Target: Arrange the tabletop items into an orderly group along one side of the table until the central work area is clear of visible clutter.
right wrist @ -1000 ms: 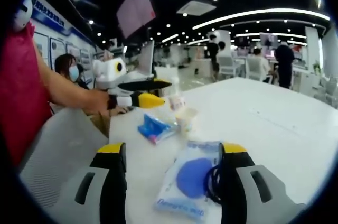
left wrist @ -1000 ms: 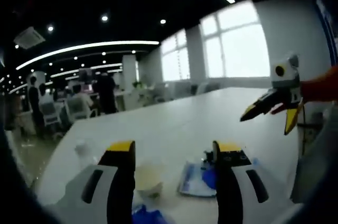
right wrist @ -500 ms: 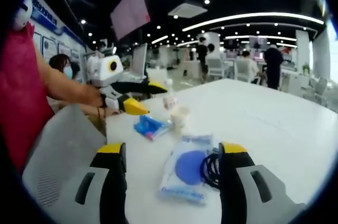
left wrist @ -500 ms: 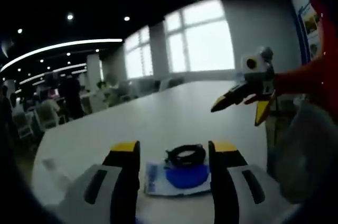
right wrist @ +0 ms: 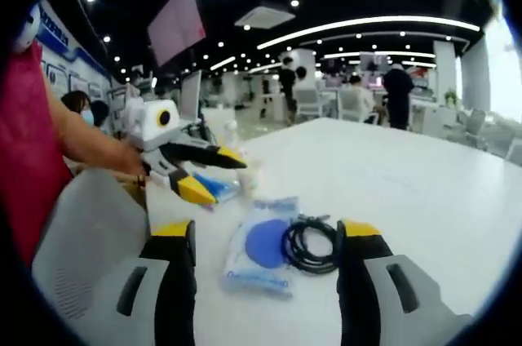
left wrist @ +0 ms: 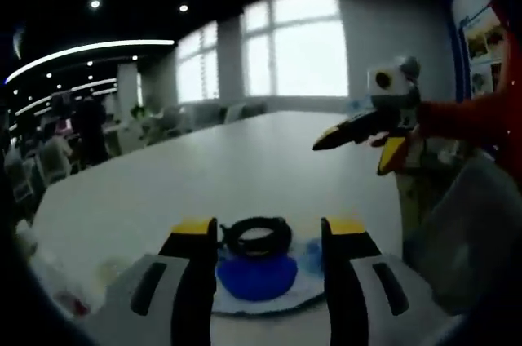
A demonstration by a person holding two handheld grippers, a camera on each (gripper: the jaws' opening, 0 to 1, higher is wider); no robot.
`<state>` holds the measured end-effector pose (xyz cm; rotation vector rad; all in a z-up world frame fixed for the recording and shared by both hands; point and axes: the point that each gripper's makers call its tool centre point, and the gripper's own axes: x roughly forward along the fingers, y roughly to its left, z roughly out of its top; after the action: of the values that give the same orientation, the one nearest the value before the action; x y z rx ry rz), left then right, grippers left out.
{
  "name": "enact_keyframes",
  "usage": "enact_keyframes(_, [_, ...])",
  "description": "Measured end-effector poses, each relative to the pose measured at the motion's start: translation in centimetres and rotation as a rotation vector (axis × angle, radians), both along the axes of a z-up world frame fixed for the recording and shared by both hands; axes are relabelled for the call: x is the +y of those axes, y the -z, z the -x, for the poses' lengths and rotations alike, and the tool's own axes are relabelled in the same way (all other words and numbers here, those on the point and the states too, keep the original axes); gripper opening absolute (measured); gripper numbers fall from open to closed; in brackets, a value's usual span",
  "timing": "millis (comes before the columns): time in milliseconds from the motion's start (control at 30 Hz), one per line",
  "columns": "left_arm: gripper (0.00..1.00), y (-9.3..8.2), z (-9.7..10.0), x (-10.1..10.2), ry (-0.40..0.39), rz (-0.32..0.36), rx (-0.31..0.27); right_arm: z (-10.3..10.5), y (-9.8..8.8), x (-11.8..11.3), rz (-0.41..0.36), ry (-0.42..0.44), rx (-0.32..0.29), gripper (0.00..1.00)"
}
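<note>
A clear packet with a blue disc (right wrist: 254, 250) lies on the white table (right wrist: 408, 191), and a coiled black cable (right wrist: 313, 244) rests against its right edge. In the left gripper view the cable (left wrist: 257, 236) and the packet (left wrist: 257, 277) sit just beyond my left gripper (left wrist: 265, 228), which is open and holds nothing. My right gripper (right wrist: 265, 232) is open too, hovering short of the same packet. The left gripper (right wrist: 218, 179) shows with jaws spread above the table's left edge. The right gripper (left wrist: 351, 157) hangs open in the air at the right.
A blue packet (right wrist: 214, 187) and a pale cup and bottle (right wrist: 236, 138) sit behind the left gripper near the table's edge. A grey chair back (right wrist: 81, 232) stands at the left beside a red sleeve (left wrist: 477, 113). Blurred plastic items (left wrist: 49, 281) lie at the lower left. People sit in the background.
My left gripper has swung toward the packet and cable, which now lie closer between its jaws. In the right gripper view it has come lower and nearer the packet. Both stay open.
</note>
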<state>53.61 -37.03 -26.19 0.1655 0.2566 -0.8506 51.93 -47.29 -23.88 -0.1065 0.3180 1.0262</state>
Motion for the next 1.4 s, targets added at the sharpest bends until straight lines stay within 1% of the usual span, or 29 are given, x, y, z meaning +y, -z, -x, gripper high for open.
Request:
enact_keyframes(67, [0.48, 0.6, -0.6, 0.0, -0.008, -0.024, 0.015, -0.2, 0.3, -0.1, 0.001, 0.006, 0.006, 0.69])
enact_keyframes(100, [0.48, 0.8, -1.0, 0.0, -0.009, -0.034, 0.019, -0.2, 0.8, -0.1, 0.009, 0.005, 0.010, 0.69])
enact_keyframes(167, [0.47, 1.4, -2.0, 0.5, -0.030, -0.075, 0.039, 0.0, 1.6, -0.1, 0.028, 0.001, 0.021, 0.69])
enact_keyframes(200, [0.46, 1.4, -2.4, 0.6, -0.033, -0.082, 0.034, 0.2, 1.9, -0.1, 0.030, -0.001, 0.025, 0.69])
enact_keyframes(267, [0.45, 1.7, -3.5, 1.4, -0.057, -0.126, 0.039, 0.5, 2.5, 0.0, 0.031, -0.006, 0.038, 0.69])
enact_keyframes(300, [0.45, 2.0, -3.9, 1.8, -0.065, -0.160, 0.043, 0.6, 2.8, 0.0, 0.032, -0.008, 0.044, 0.69])
enact_keyframes(367, [0.44, 2.5, -4.8, 2.2, -0.070, -0.192, 0.054, 0.9, 3.5, 0.1, 0.039, -0.010, 0.057, 0.69])
enact_keyframes(400, [0.44, 3.0, -5.1, 2.7, -0.085, -0.226, 0.070, 1.1, 3.8, 0.1, 0.039, -0.011, 0.064, 0.69])
enact_keyframes(467, [0.43, 3.8, -5.9, 3.1, -0.097, -0.256, 0.096, 1.3, 4.3, 0.2, 0.038, -0.013, 0.074, 0.69])
enact_keyframes(533, [0.40, 4.4, -6.6, 3.4, -0.103, -0.275, 0.112, 1.7, 4.9, 0.3, 0.041, -0.016, 0.087, 0.69])
enact_keyframes(600, [0.33, 5.2, -7.0, 3.9, -0.110, -0.300, 0.147, 2.2, 5.5, 0.5, 0.049, -0.023, 0.098, 0.69])
enact_keyframes(667, [0.28, 5.8, -7.3, 4.0, -0.111, -0.310, 0.176, 2.6, 6.0, 0.6, 0.059, -0.031, 0.105, 0.69])
enact_keyframes(700, [0.27, 5.9, -7.5, 4.0, -0.114, -0.317, 0.179, 2.8, 6.3, 0.7, 0.064, -0.035, 0.110, 0.69])
enact_keyframes(800, [0.29, 6.1, -8.0, 4.0, -0.109, -0.330, 0.174, 3.2, 6.8, 0.8, 0.062, -0.040, 0.122, 0.69])
enact_keyframes(867, [0.29, 6.4, -8.3, 4.0, -0.111, -0.338, 0.188, 3.2, 7.0, 0.6, 0.064, -0.037, 0.125, 0.69])
enact_keyframes(967, [0.29, 6.2, -8.6, 3.4, -0.100, -0.330, 0.183, 2.5, 6.9, 0.3, 0.053, -0.019, 0.128, 0.69])
enact_keyframes(1033, [0.29, 6.3, -8.6, 3.0, -0.087, -0.331, 0.186, 1.0, 6.7, -0.1, 0.046, 0.020, 0.130, 0.68])
enact_keyframes(1067, [0.29, 6.3, -8.5, 2.7, -0.081, -0.328, 0.193, 0.5, 6.7, -0.1, 0.045, 0.028, 0.129, 0.67])
enact_keyframes(1167, [0.29, 6.4, -8.4, 2.0, -0.070, -0.325, 0.191, -1.2, 6.6, -0.2, 0.047, 0.052, 0.117, 0.64])
enact_keyframes(1233, [0.30, 6.4, -8.4, 1.5, -0.061, -0.312, 0.193, -2.5, 6.7, -0.2, 0.050, 0.072, 0.115, 0.64])
enact_keyframes(1300, [0.31, 6.5, -8.0, 1.0, -0.049, -0.307, 0.194, -3.9, 7.0, -0.3, 0.061, 0.102, 0.118, 0.62])
enact_keyframes(1333, [0.32, 6.6, -7.8, 0.8, -0.043, -0.304, 0.198, -4.2, 7.0, -0.2, 0.062, 0.105, 0.116, 0.61])
enact_keyframes(1400, [0.33, 6.8, -7.3, 0.4, -0.033, -0.289, 0.206, -5.5, 7.0, -0.1, 0.056, 0.125, 0.114, 0.61])
